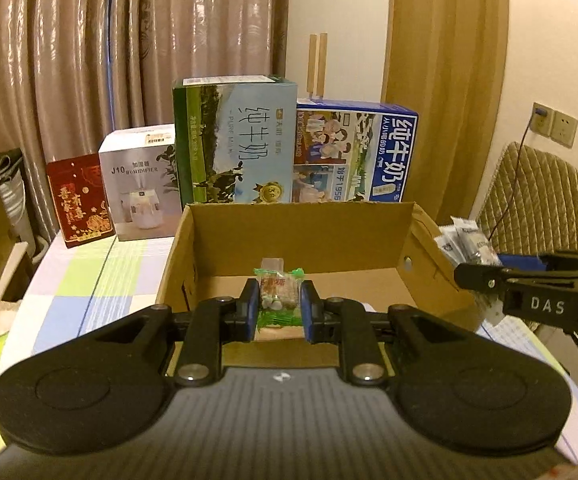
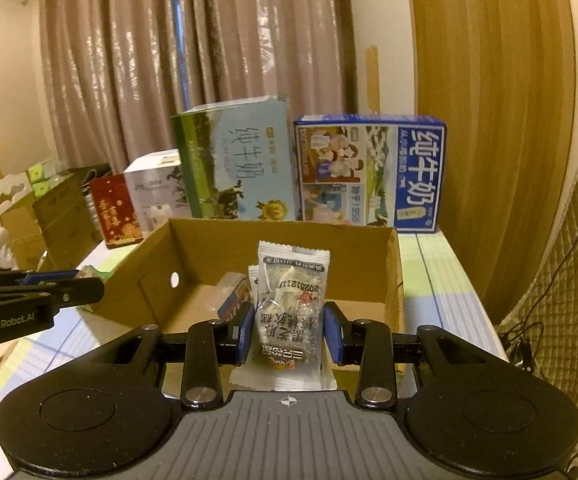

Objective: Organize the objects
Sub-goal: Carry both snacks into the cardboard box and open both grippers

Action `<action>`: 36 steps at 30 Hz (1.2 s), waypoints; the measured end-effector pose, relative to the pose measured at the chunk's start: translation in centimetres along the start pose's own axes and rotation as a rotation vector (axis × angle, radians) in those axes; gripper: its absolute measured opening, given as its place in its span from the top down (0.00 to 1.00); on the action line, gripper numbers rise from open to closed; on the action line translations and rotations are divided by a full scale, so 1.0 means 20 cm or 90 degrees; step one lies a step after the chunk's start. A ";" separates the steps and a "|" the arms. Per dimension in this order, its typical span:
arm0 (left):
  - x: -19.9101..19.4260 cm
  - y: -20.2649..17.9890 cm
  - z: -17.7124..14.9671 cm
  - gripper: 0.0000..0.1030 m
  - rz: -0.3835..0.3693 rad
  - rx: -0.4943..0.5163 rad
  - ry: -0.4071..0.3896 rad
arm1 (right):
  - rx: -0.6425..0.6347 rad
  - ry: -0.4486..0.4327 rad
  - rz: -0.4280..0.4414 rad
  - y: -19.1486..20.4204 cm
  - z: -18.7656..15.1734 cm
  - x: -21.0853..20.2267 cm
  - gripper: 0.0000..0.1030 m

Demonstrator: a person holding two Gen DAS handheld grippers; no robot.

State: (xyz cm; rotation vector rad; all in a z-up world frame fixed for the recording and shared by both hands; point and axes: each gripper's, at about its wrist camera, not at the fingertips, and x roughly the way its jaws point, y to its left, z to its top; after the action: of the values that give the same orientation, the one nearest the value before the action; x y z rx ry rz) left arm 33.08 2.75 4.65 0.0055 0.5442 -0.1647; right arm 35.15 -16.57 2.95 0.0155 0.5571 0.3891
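My left gripper [image 1: 279, 304] is shut on a small green-edged candy packet [image 1: 279, 294], held over the near edge of an open cardboard box [image 1: 301, 232]. In the right wrist view my right gripper [image 2: 289, 330] is shut on a white-and-grey snack packet [image 2: 291, 304] with black print, held upright above the same cardboard box [image 2: 273, 236]. A small wrapped item [image 2: 231, 296] lies on the box floor behind the left finger. From the left wrist view, the right gripper [image 1: 473, 276] reaches in from the right edge with its snack packet [image 1: 465, 240] beside the box's right wall.
Behind the box stand a green milk carton case [image 1: 235, 140], a blue milk case [image 1: 355, 152], a white humidifier box [image 1: 141, 184] and a red box [image 1: 79, 200]. The table [image 1: 89, 280] wears a checked cloth. A quilted chair [image 1: 545, 204] stands at the right, curtains behind.
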 end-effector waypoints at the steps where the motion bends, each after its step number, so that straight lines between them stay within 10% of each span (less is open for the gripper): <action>1: 0.02 0.00 0.01 0.83 -0.001 0.000 0.001 | 0.004 0.001 -0.002 -0.01 0.01 0.02 0.67; 30: 0.38 0.09 0.09 0.69 0.004 -0.056 0.023 | 0.093 0.000 0.002 -0.15 0.06 0.27 0.67; 33: 0.36 0.10 0.09 0.67 0.010 -0.055 0.022 | 0.108 -0.036 0.016 -0.18 0.06 0.28 0.29; 36: 0.36 0.13 0.07 0.58 0.015 -0.058 0.025 | 0.125 -0.035 0.017 -0.21 0.06 0.28 0.26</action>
State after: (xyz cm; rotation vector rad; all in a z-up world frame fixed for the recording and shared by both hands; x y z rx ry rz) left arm 40.25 4.16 2.11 -0.0737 0.5905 -0.1169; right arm 41.59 -18.32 0.72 0.2219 0.5390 0.3569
